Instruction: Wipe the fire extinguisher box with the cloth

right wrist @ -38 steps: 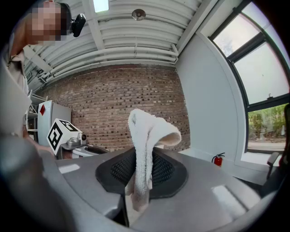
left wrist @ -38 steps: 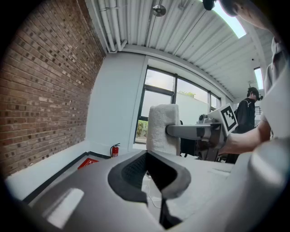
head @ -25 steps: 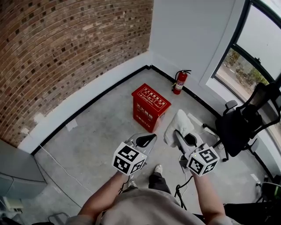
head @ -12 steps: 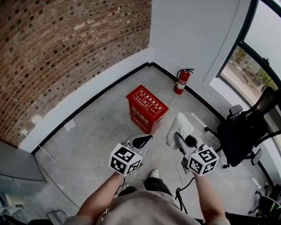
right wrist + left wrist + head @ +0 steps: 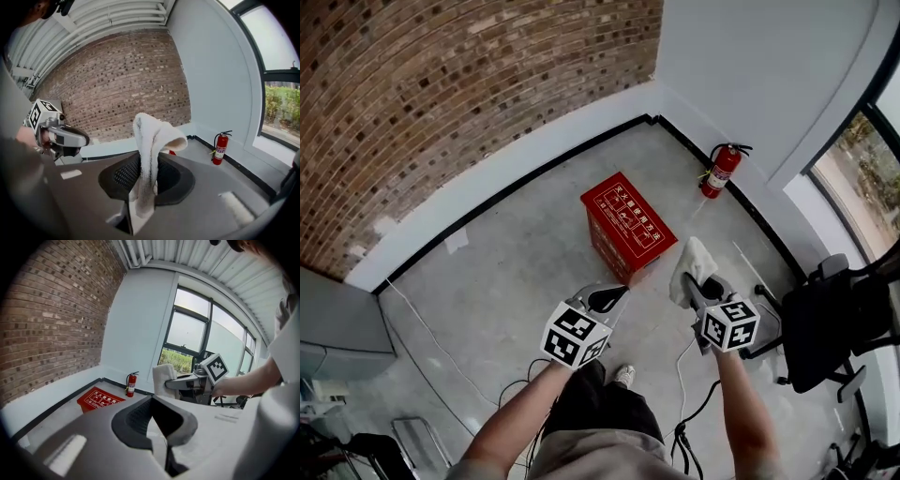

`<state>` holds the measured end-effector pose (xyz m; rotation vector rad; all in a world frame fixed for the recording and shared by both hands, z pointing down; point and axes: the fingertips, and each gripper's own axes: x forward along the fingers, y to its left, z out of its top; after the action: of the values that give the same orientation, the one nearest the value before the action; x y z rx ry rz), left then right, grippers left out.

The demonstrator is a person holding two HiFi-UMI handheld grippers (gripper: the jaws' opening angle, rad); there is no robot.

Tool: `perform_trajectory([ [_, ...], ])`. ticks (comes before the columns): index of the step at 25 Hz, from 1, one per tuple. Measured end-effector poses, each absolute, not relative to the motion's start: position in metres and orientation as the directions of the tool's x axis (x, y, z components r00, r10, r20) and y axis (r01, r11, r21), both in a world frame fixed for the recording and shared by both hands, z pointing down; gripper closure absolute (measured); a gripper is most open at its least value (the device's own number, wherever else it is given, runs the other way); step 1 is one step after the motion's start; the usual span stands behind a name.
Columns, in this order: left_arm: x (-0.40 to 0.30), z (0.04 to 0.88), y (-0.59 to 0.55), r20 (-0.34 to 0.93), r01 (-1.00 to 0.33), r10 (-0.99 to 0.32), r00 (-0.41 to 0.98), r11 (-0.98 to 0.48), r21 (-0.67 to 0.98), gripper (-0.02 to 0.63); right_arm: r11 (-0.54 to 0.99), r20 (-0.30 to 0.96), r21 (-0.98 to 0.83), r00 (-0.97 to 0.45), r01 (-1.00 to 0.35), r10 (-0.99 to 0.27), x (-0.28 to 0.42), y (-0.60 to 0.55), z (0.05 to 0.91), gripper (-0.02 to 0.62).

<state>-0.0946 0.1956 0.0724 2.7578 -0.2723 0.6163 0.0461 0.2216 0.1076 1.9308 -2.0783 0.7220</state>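
1. Right gripper (image 5: 698, 292) clamps the white terry cloth (image 5: 692, 265); left gripper (image 5: 602, 302) has its jaws closed, empty.
2. Red rectangular fire extinguisher box (image 5: 628, 223) sits on the grey floor (image 5: 516, 272) just ahead, no wiping started yet.

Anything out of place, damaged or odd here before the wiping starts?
Only mildly: the fire extinguisher stands on the floor by the white wall, outside the red box, which sits apart on the open floor. No spill or damage shows.
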Motion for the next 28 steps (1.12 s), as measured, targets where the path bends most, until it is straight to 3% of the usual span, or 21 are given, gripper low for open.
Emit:
perform_trajectory([
  [18, -0.027, 0.261, 0.043, 0.502, -0.285, -0.076, 0.861, -0.891, 0.354, 0.606, 0.004, 0.795, -0.047, -0.04, -0.999, -0.605, 0.158, 0.037, 0.358, 0.503],
  [28, -0.029, 0.321, 0.014, 0.529, -0.382, -0.122, 0.84, -0.826, 0.415, 0.606, 0.286, 0.805, -0.14, -0.277, -0.948, -0.524, 0.085, 0.018, 0.384, 0.508],
])
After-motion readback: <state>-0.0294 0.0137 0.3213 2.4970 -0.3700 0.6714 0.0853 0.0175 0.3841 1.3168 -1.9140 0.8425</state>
